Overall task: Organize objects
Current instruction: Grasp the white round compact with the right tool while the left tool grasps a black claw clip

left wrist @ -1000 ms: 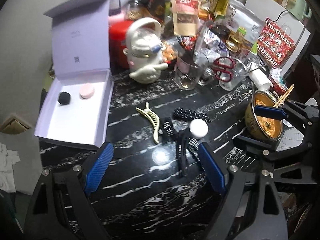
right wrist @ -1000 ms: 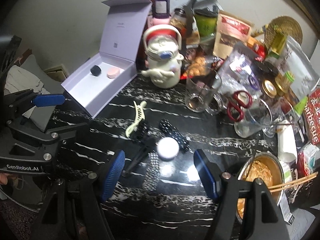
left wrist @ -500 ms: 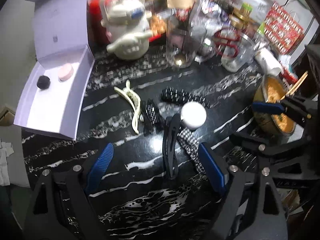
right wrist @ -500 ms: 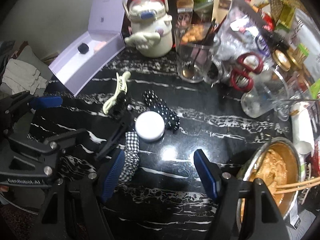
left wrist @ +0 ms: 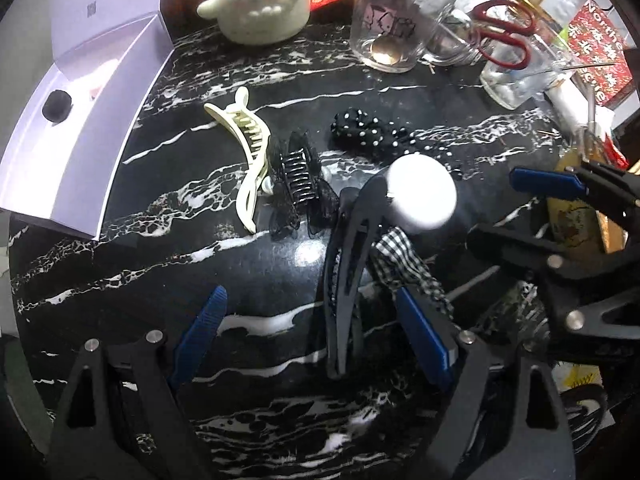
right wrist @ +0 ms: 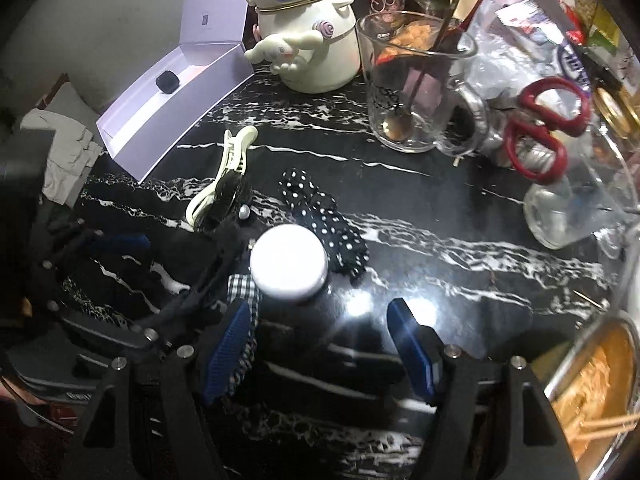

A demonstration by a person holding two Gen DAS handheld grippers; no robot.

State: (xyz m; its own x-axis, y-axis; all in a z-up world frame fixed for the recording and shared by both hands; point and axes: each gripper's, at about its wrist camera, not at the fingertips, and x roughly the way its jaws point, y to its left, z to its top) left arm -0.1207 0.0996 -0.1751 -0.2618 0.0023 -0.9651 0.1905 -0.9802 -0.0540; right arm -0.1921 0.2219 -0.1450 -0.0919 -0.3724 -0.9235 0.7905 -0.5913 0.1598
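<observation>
**Both hands now low over the hair things**

I lowered both hands closer to the table (left wrist: 120, 280). My left fingers (left wrist: 316, 340) stand apart around the black hair clip (left wrist: 344, 280); right fingers (right wrist: 320, 344) apart, empty, just before the white jar (right wrist: 288, 264). Picking can start.

Both hand-held grippers (left wrist: 312, 336) (right wrist: 320, 344) agape (empty)

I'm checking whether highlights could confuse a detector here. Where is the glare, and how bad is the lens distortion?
Left wrist view: a lamp reflection on the black marble table, and the white round lid looks washed out; edges bend strongly. Right wrist view: two bright patches on the marble, the lid overexposed; same fisheye curvature, dark corners.
</observation>
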